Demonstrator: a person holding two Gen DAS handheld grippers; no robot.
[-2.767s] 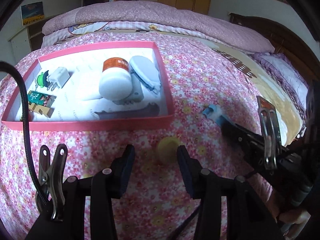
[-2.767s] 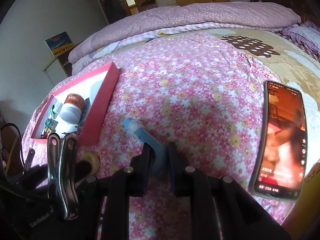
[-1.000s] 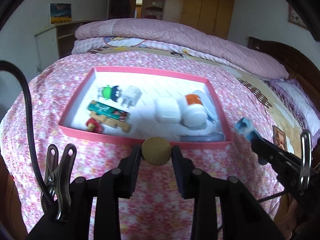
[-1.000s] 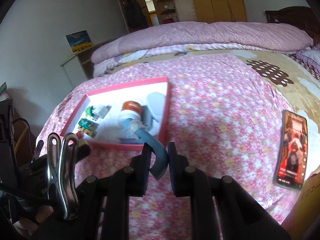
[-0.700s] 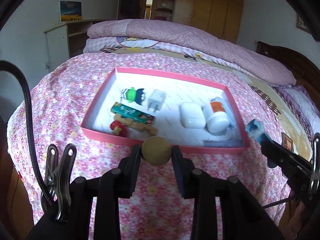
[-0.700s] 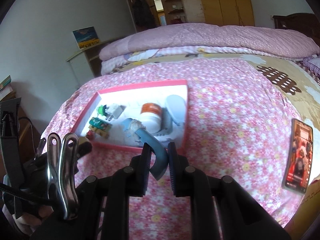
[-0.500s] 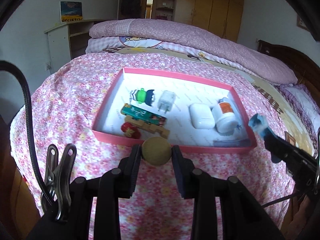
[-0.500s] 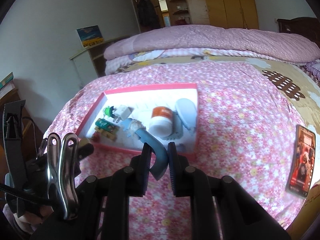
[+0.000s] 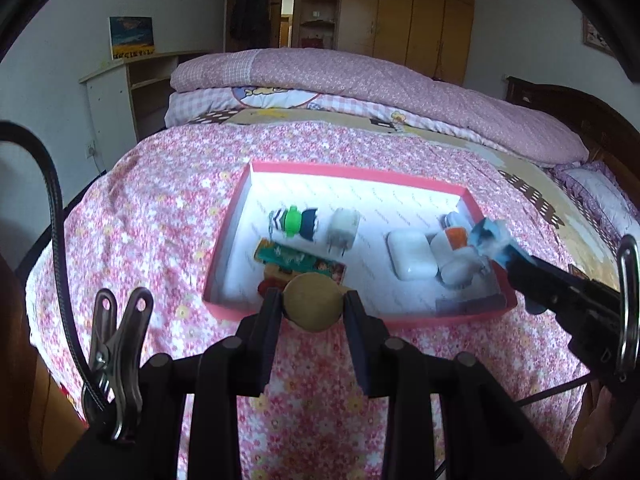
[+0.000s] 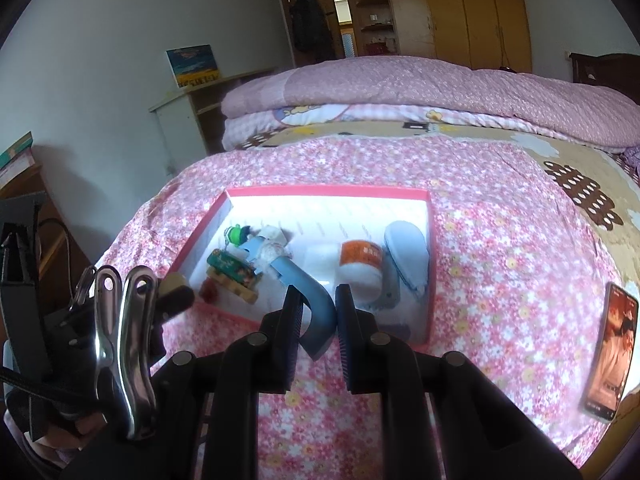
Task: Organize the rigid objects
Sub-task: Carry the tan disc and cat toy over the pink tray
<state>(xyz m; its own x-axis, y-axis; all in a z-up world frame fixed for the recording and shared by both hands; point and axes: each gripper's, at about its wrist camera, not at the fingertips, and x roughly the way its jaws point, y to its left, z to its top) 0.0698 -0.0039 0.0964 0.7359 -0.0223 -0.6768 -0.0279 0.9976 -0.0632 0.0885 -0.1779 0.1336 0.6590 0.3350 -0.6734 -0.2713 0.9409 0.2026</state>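
Your blue handle (image 10: 308, 288) hides part of the pink tray's (image 10: 430, 264) clutter, its far tip blurred. Your right gripper (image 10: 317, 322) clamps that handle above the tray's near edge. Your left gripper (image 9: 312, 306) pinches a tan disc (image 9: 312, 306) over the tray's near wall.

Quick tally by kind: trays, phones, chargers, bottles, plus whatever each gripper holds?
Pink tray: 1
Phone: 1
White charger: 1
Orange-labelled bottle: 1
Round disc, in left gripper: 1
Blue curved piece, in right gripper: 1
Total: 6
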